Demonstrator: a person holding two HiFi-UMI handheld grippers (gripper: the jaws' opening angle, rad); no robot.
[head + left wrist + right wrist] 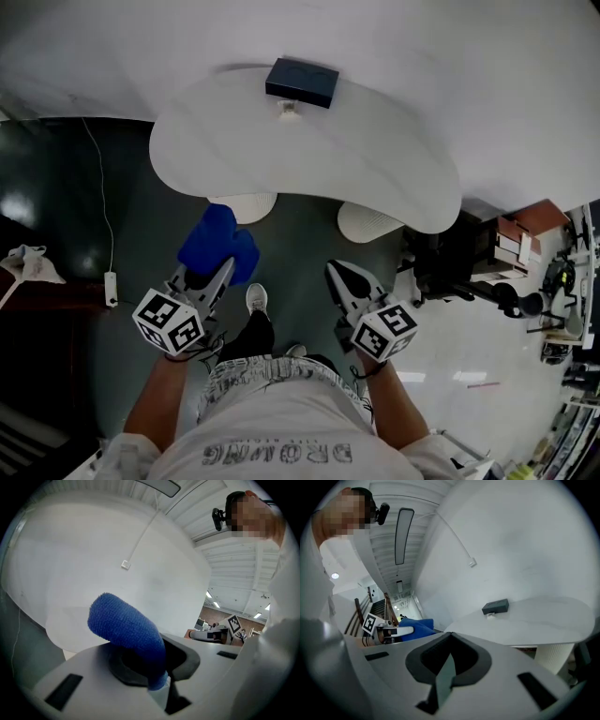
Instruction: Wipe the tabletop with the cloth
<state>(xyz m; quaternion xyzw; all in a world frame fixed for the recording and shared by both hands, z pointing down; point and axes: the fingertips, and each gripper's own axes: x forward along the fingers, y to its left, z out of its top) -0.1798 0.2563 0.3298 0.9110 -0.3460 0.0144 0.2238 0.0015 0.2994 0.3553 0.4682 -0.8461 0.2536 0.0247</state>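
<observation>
A folded blue cloth [220,246] [126,626] sticks out of my left gripper [223,270] [158,686], which is shut on it low in front of me, short of the table. The white kidney-shaped tabletop [375,178] [543,616] lies ahead, above the dark floor. My right gripper [339,279] [444,679] is held beside the left one, shut, with nothing in it. In the right gripper view the cloth [416,628] also shows at the left.
A dark flat box [301,82] [496,606] and a small white item [290,110] sit at the table's far edge. Two white pedestals [242,204] stand under it. A cable and power strip [111,286] lie left; a black chair [450,267] stands right.
</observation>
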